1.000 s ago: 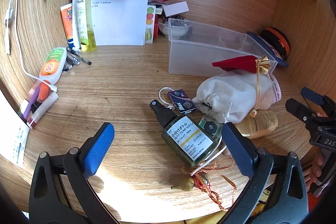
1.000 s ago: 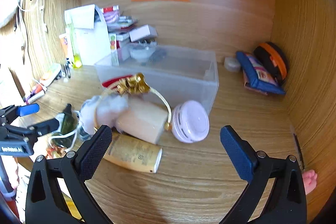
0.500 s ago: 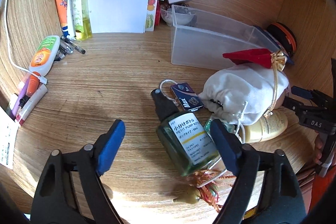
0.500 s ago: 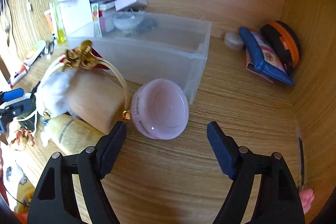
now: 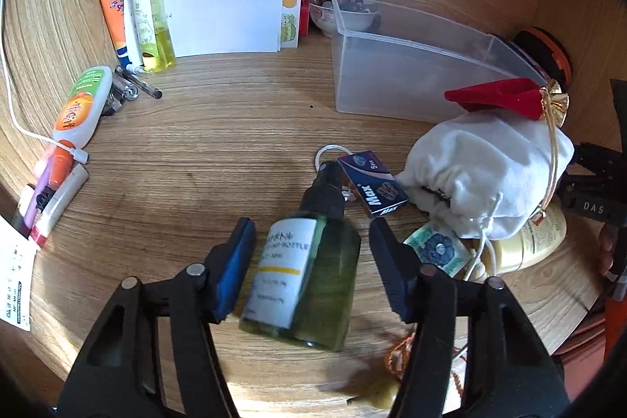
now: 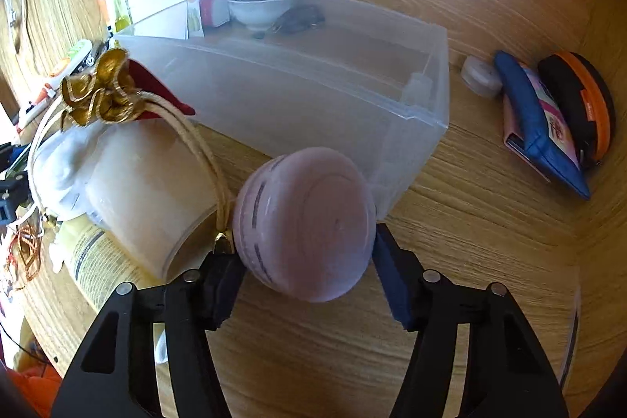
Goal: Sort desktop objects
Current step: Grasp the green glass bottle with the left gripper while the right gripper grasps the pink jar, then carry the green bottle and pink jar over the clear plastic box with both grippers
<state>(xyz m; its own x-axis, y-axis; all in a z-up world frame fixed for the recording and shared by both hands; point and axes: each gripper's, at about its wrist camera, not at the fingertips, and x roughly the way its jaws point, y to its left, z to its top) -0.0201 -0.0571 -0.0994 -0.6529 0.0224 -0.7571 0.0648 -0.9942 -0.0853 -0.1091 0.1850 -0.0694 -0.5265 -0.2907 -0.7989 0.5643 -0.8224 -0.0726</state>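
Observation:
In the left wrist view my left gripper (image 5: 309,261) straddles a green pump bottle (image 5: 301,281) with a black cap that lies on the wooden desk (image 5: 203,143). Its jaws stand close on either side, with narrow gaps still showing. In the right wrist view my right gripper (image 6: 305,265) has closed around a round pink jar (image 6: 309,222) lying on its side, both pads against it. A clear plastic bin (image 6: 313,85) stands just behind the jar and also shows in the left wrist view (image 5: 411,73).
A white drawstring pouch (image 5: 482,175), a red pouch with a gold bow (image 5: 505,96), a small blue Max box (image 5: 372,187) and a cream bottle (image 5: 525,241) crowd the right. Tubes, pens and a yellow spray bottle (image 5: 151,6) line the left. Blue and orange cases (image 6: 548,120) lie far right.
Both grippers moved forward and down and narrowed. The left now brackets the green bottle, which has rolled slightly. The right has closed onto the pink jar.

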